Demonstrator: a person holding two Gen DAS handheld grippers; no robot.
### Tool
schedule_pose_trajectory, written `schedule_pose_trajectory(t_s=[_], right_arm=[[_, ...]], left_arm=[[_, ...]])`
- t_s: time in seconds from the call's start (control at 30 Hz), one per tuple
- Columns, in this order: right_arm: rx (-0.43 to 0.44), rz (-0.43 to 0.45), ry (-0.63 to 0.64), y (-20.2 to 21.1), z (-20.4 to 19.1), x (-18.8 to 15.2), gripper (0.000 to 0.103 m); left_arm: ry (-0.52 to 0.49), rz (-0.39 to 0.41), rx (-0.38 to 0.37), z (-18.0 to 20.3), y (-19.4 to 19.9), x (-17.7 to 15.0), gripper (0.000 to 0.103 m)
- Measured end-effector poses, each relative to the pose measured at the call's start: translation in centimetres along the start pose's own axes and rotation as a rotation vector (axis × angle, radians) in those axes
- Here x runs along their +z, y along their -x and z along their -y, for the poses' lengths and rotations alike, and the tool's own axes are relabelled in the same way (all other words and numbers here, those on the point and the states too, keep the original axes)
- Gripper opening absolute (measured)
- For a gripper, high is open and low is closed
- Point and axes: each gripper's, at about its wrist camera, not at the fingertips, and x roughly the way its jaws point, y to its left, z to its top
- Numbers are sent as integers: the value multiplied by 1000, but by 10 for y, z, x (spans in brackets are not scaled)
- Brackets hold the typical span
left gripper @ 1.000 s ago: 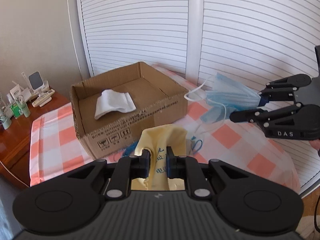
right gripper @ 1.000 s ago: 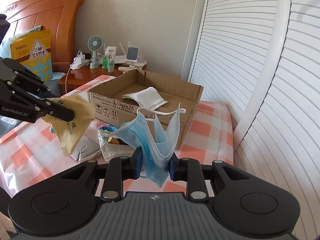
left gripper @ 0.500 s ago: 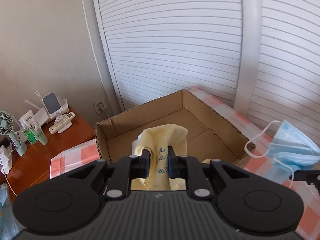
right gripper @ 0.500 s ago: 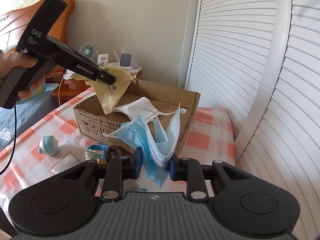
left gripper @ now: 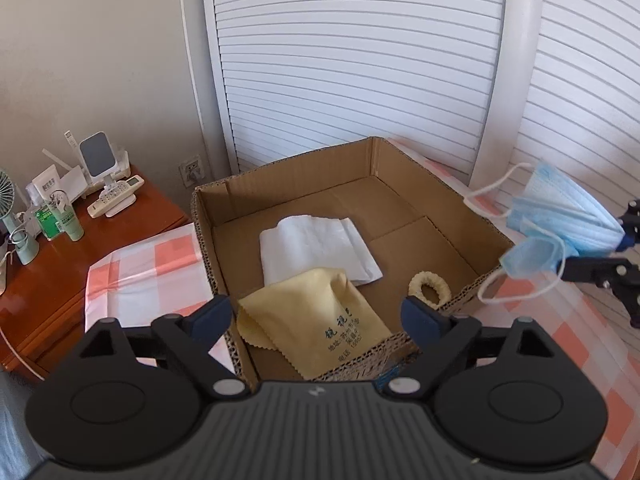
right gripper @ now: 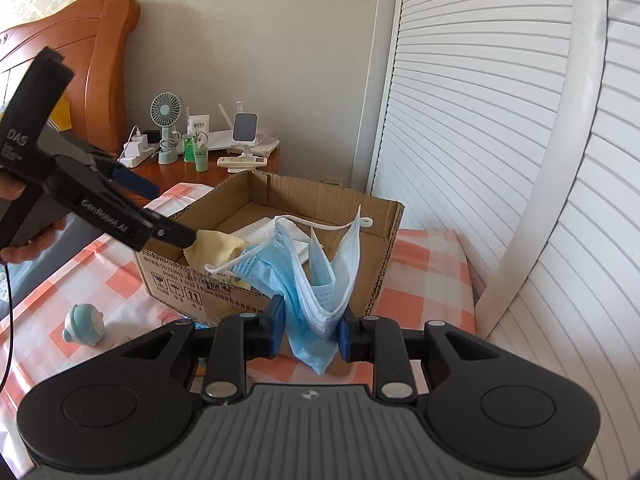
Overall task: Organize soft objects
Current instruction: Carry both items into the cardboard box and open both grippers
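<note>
The left hand-held gripper (left gripper: 316,316) hangs over the near wall of the cardboard box (left gripper: 452,192) with its jaws spread wide and nothing between them; the yellow cloth (left gripper: 308,320) lies crumpled in the near corner of the box, partly draped over the near wall and overlapping the edge of a folded white cloth (left gripper: 316,248), with a cream hair tie (left gripper: 430,286) beside it on the box floor. The right hand-held gripper (right gripper: 312,330) is clamped on a bundle of blue face masks (right gripper: 320,280), which dangle in front of the box's right side, ear loops trailing free. The step in hand looks like dropping the masks into the box, so 2 things matter. First, the left one should back off and up without snagging the yellow cloth, whose edge sits close to its fingers (left gripper: 212,316); a straight lift is safer than a sideways drag. Second, the right one should carry the masks over the right wall high enough that the hanging loops clear the cardboard rim, then lower them over the bare brown floor toward the far right corner before letting go, so they do not pile onto the cloths. Releasing too early risks the bundle catching on the wall and sliding out onto the checked tablecloth (right gripper: 424,268) of the desk. Other small items, among them a pale blue toy (right gripper: 84,324), lie outside the box.
</note>
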Motion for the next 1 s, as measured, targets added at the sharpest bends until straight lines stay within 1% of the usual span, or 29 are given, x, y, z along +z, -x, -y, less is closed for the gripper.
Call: schedule_pose_trajectory(t_s=[0.07, 0.13, 0.17, 0.3, 0.43, 0.53, 0.6, 0.73, 0.8, 0.83, 0.87, 0.9, 0.93, 0.97, 1.0], right_arm=[[-4, -2, -3, -7, -1, 8, 30], [-5, -6, -8, -16, -1, 16, 30], [-7, -7, -9, -21, 0, 20, 30], [-6, -20, -35, -44, 3, 35, 30], [-19, -34, -59, -67, 6, 45, 30], [-28, -46, -67, -81, 8, 49, 30], [-32, -61, -72, -92, 10, 52, 30], [-48, -82, -82, -116, 14, 60, 30], [-58, -88, -88, -127, 14, 66, 32], [-67, -89, -95, -133, 15, 70, 40], [-75, -89, -102, -136, 16, 72, 59], [-85, -91, -106, -139, 16, 75, 69], [-95, -83, -109, -138, 16, 76, 85], [-103, -69, -112, -135, 16, 76, 97], [-107, -51, -115, -131, 15, 75, 101]], left_arm=[[1, -17, 8, 0, 9, -6, 92], [2, 1, -12, 0, 20, -13, 98], [7, 9, -10, 0, 26, -17, 101], [31, 56, 28, 0, 43, -34, 101], [39, 55, 61, 1, 54, -46, 101], [22, 57, 99, 6, 64, -58, 101], [33, 60, 125, 8, 69, -66, 101], [83, 46, 120, 12, 75, -84, 101], [82, 41, 120, 17, 76, -90, 101], [73, 39, 126, 19, 76, -91, 101], [61, 38, 137, 23, 76, -93, 101], [49, 37, 144, 26, 76, -94, 101], [40, 35, 149, 28, 75, -94, 101], [34, 33, 151, 30, 75, -95, 101], [32, 32, 148, 31, 74, -96, 101]])
